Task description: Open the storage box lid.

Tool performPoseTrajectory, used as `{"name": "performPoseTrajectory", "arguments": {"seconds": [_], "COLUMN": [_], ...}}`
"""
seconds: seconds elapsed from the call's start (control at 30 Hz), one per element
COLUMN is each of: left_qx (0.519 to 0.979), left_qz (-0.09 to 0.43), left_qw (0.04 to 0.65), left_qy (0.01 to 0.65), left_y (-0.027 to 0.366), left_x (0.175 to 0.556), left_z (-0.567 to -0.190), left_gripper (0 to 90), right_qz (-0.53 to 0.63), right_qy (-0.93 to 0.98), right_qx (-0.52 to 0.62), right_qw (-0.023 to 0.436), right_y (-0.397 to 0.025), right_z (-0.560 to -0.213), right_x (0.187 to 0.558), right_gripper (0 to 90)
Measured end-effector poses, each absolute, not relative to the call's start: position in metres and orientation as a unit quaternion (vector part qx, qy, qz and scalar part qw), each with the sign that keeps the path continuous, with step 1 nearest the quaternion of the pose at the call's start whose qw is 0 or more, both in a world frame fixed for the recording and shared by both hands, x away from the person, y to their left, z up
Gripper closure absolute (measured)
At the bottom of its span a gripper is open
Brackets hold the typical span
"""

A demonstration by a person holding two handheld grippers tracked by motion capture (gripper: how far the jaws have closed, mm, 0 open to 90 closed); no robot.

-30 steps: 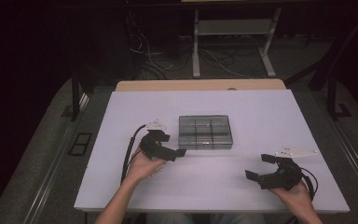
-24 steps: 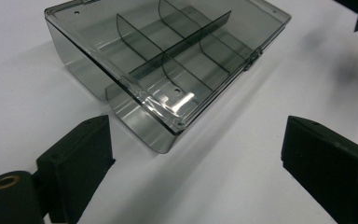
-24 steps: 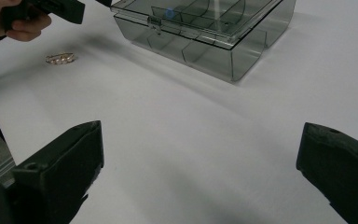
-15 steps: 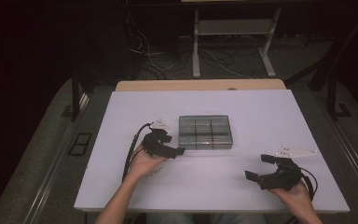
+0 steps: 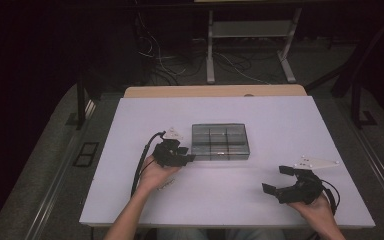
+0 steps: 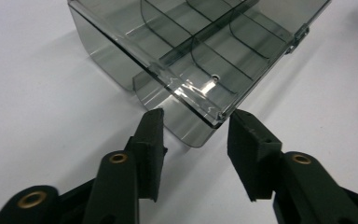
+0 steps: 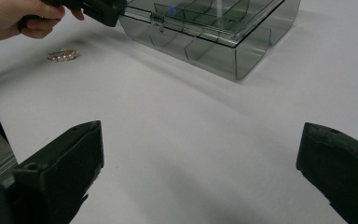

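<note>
While left gripper (image 6: 193, 128) sits at box (image 5: 220, 141) left end, jaws parted astride lid corner, not clenched; placement suits lifting or steadying lid. Box mid-table, smoky clear plastic, divided compartments, lid seemingly down, though seam hard to read. Right gripper (image 5: 284, 184) rests well apart near front right of table (image 5: 280, 115), jaws wide, holding nothing; likely kept clear as standby. Small gold item, possibly bracelet (image 7: 62, 55), lies on table near left hand (image 5: 156, 174).
</note>
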State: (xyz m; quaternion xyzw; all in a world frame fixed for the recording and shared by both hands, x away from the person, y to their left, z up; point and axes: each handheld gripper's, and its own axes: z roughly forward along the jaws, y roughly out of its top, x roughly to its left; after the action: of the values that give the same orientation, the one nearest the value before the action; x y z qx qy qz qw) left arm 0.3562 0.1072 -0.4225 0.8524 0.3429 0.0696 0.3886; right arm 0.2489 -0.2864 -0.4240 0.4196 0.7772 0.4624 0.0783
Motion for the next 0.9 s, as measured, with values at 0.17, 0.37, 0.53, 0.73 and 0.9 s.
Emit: {"name": "performPoseTrajectory", "arguments": {"seconds": [0.17,0.37,0.53,0.73,0.9], "left_qx": [0.855,0.856,0.855,0.849,0.847], "left_qz": [0.076,0.084,0.084,0.072,0.072], "left_qw": [0.389,0.391,0.395,0.404,0.411], "left_qy": [0.335,0.329,0.327,0.333,0.330], "left_y": [0.1046,0.1035,0.1051,0.1080,0.1087], "left_x": [0.3533,0.3499,0.3482,0.3485,0.3479], "left_z": [-0.4216,-0.4212,-0.4213,-0.4216,-0.4206], "left_gripper": [61.0,67.4,72.4,77.1,80.0], "right_qz": [0.462,0.461,0.461,0.461,0.461], "right_qy": [0.777,0.779,0.779,0.777,0.777], "right_qx": [0.419,0.418,0.418,0.420,0.420], "right_qw": [0.079,0.080,0.081,0.082,0.084], "right_y": [-0.2870,-0.2869,-0.2869,-0.2868,-0.2868], "right_z": [-0.4243,-0.4246,-0.4248,-0.4244,-0.4244], "right_x": [0.2492,0.2494,0.2495,0.2491,0.2491], "right_gripper": [0.5,0.5,0.5,0.5,0.5]}}
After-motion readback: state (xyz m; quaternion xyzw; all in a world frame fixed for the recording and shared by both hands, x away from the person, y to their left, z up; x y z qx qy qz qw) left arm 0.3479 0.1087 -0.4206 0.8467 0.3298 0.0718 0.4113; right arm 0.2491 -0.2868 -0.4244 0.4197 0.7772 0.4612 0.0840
